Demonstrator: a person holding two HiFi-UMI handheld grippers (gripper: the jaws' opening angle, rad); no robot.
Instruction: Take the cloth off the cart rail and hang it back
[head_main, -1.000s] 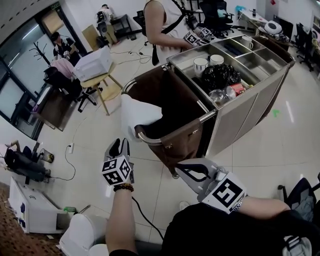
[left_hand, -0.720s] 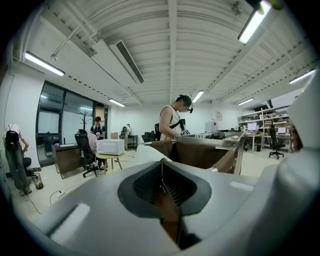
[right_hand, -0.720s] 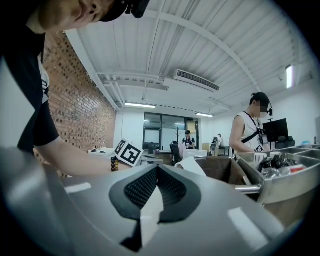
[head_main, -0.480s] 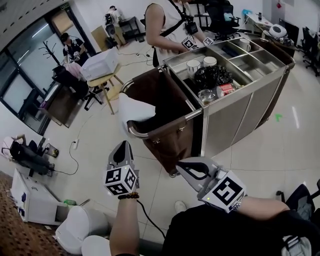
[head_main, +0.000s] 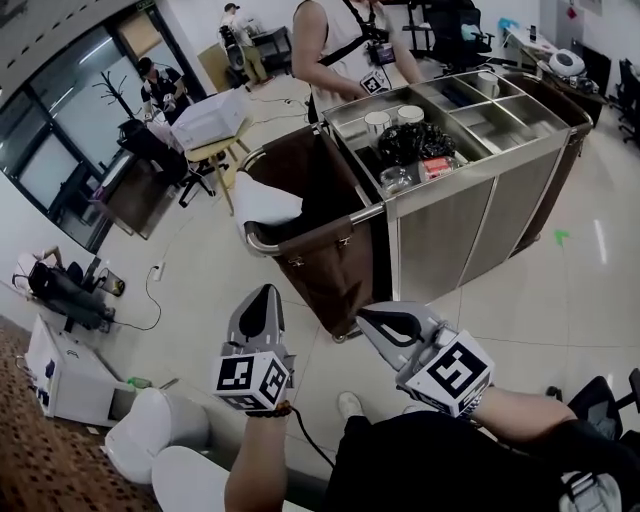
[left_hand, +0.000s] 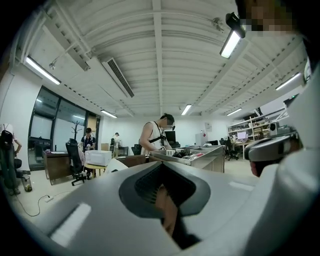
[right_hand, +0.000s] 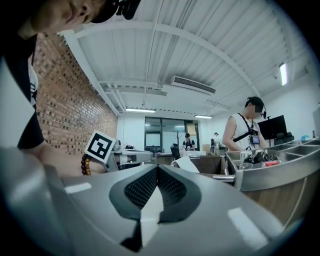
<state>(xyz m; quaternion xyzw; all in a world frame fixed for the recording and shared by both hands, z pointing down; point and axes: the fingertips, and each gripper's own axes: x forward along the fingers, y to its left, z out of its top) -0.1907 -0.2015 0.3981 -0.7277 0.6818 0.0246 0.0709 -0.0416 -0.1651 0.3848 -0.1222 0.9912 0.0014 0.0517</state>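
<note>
Ahead we see the steel housekeeping cart (head_main: 455, 215) | white fabric cloth (head_main: 265, 198) drapes over its curved metal rail (head_main: 310, 232), well apart from us | left hand-held gripper (head_main: 266, 297), right hand-held gripper (head_main: 368, 322): both clenched, empty, held low, tips pointing cartward

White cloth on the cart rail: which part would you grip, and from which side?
Probably the fold of the cloth bunched over the corner of the rail, where it stands clear. Come from the open floor side with the left tongs.
</note>
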